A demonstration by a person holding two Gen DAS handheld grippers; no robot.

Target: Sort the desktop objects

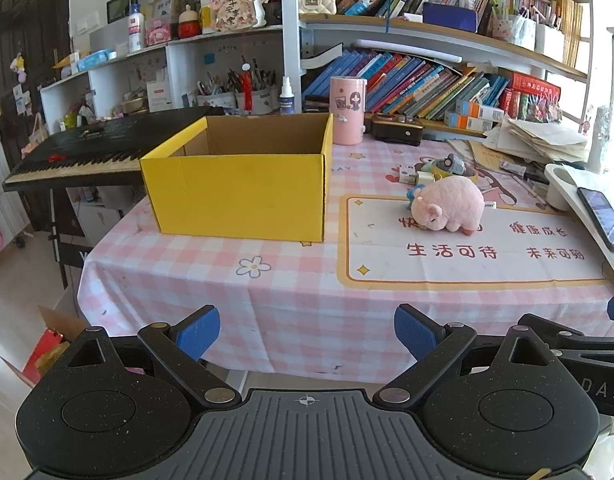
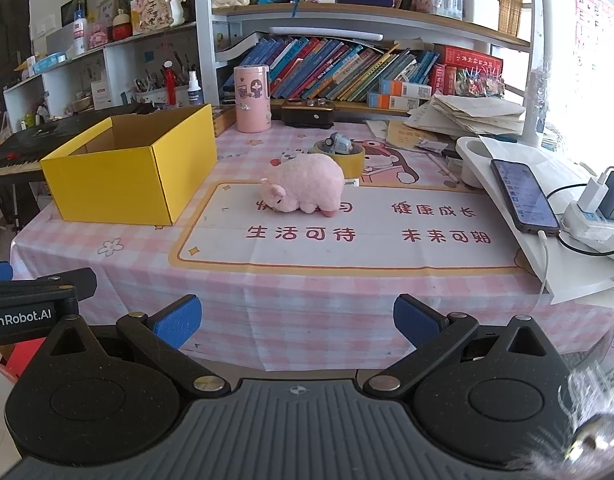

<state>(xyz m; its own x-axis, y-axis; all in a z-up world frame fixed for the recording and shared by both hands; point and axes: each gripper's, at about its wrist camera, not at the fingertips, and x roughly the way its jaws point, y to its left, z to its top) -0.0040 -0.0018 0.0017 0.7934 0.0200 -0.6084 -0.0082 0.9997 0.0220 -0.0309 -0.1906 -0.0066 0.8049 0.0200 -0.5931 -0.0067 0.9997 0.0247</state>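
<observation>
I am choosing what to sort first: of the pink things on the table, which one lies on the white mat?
The pink plush pig lies on the mat; the pink cylinder stands upright at the back by the books.

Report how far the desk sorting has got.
Done: nothing visible; what shows of the yellow box inside looks empty. In hand: nothing; the left gripper and right gripper are both open, short of the table. Left: the pink plush pig, the small toy car on the tape roll.

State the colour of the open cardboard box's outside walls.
Yellow; the open cardboard box has a plain brown inside. It shows best in the left wrist view.
</observation>
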